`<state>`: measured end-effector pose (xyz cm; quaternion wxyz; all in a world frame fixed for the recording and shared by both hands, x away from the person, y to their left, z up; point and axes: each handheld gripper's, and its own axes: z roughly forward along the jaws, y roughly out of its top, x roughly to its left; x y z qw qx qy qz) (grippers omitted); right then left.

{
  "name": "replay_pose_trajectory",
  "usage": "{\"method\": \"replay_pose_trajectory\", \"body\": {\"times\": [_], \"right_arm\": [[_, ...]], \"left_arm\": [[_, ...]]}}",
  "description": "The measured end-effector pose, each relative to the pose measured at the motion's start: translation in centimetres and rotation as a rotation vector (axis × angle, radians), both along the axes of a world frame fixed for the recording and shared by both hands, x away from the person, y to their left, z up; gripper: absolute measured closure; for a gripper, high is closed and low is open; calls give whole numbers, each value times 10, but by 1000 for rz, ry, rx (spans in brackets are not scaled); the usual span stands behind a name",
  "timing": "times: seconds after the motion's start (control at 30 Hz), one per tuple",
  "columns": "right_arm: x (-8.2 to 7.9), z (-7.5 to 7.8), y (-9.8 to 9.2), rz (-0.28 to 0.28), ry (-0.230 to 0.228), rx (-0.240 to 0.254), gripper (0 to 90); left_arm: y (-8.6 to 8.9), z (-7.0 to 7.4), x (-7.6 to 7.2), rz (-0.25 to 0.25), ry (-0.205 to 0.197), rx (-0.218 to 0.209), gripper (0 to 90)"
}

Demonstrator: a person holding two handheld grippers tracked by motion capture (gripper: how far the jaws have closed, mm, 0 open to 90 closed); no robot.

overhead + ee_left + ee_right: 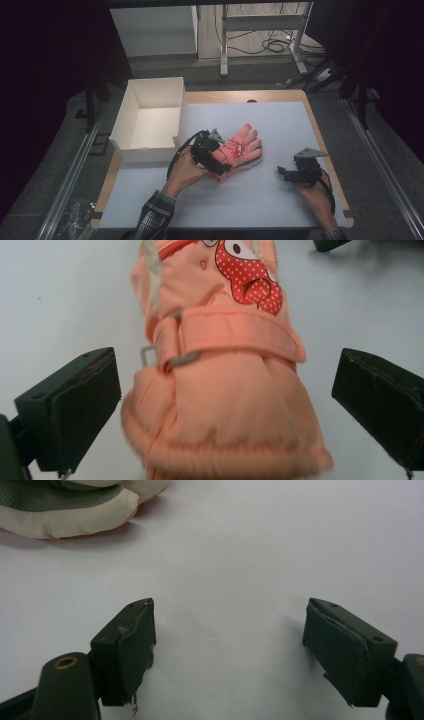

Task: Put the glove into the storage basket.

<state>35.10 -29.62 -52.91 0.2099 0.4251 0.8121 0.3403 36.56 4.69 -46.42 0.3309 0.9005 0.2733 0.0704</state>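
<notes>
glove (242, 146) lies just right of the box (150, 117); left gripper (225, 390) spread around its cuff, seemingly not pressing. right gripper (227, 650) gapes, empty, further right.

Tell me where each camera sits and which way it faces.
High view: above the person's side, looking forward and down on the white table; both forearms show.
Left gripper view: rides the left gripper, facing the orange padded fabric glove; open black fingers flank it.
Right gripper view: rides the right gripper, facing bare table; fingers open.
Shared: the glove.
</notes>
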Motion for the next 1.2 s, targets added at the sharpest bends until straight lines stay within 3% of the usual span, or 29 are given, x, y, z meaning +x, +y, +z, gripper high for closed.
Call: {"method": "replay_pose_trajectory", "body": {"times": [0.3,0.6,0.7,0.83,0.9,1.03,1.2], "right_arm": [[0,0,0,0,-2,-1,213],[0,0,0,0,-3,-1,213],[0,0,0,0,-3,-2,213],[0,0,0,0,-3,-2,213],[0,0,0,0,-4,-2,213],[0,0,0,0,-4,-2,213],[0,0,0,-1,-3,-2,213]], "left_arm": [[-18,-23,11,-3,26,64,0],[-23,-41,17,-7,54,106,0],[-25,-47,18,-10,55,138,0],[-25,-55,19,-8,82,140,5],[-27,-60,17,-7,88,163,24],[-28,-57,15,2,91,180,79],[-29,-51,11,-5,96,185,246]]}}
